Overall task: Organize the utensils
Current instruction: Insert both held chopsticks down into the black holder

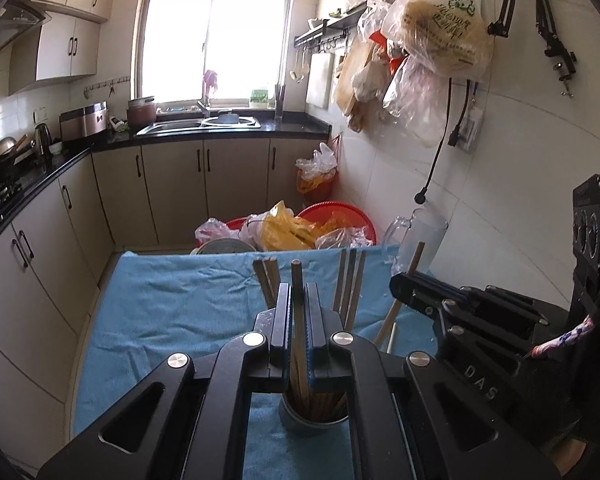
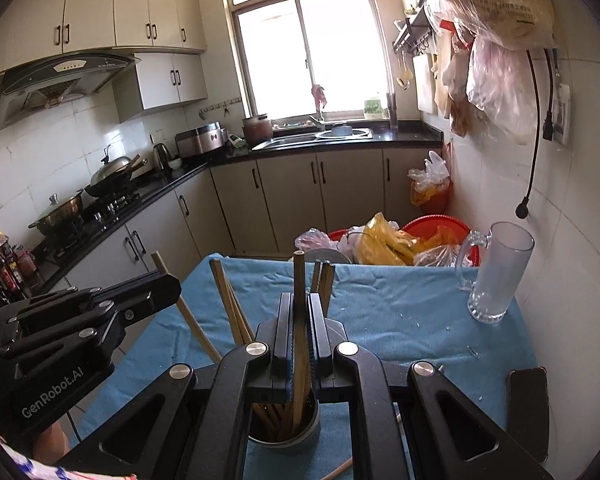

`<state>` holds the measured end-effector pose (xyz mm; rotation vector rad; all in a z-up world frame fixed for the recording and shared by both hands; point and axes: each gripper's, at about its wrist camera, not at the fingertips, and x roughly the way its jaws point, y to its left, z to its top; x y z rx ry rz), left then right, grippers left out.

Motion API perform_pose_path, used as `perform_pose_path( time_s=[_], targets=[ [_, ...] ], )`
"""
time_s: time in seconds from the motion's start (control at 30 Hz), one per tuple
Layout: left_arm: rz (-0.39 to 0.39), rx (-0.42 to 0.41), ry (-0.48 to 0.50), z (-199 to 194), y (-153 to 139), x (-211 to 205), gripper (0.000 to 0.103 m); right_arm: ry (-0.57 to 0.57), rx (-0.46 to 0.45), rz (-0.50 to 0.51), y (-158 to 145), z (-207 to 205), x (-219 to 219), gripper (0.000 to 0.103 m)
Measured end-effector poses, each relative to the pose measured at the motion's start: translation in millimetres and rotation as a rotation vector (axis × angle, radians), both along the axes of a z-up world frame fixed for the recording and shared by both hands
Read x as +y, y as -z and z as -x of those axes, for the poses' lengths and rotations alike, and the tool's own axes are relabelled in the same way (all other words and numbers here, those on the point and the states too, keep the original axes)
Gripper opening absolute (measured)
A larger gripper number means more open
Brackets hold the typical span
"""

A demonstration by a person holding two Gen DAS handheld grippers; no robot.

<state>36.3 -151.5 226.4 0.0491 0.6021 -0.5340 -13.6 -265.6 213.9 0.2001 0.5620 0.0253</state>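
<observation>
Left gripper [image 1: 298, 300]: jaws together, clamped on one chopstick [image 1: 297, 280], its lower end down in the cup [image 1: 314, 420]. Right gripper [image 2: 300, 312]: jaws together, clamped on a second chopstick [image 2: 299, 276], also reaching into the cup. Cup upright on blue cloth [image 1: 172, 300], near table's front edge, just below both grippers. More chopsticks [image 1: 350, 280] standing in cup, fanned out and leaning. Grippers side by side, close. Glass mug [image 2: 496, 276] upright on cloth at far right, well apart from cup. Dark phone [image 2: 528, 404] flat at cloth's right edge.
</observation>
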Motion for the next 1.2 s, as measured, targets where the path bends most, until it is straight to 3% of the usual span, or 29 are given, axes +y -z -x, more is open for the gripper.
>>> perform_pose_path(
  time_s=[0.5, 1.2],
  targets=[
    [-0.023, 0.031, -0.020, -2, 17, 5, 0.005, 0.008, 0.047, -0.009, 22, -4, -2, 0.007],
    [-0.024, 0.039, -0.044, -5, 22, 10, 0.006, 0.002, 0.051, -0.008, 22, -10, 0, 0.007]
  ],
)
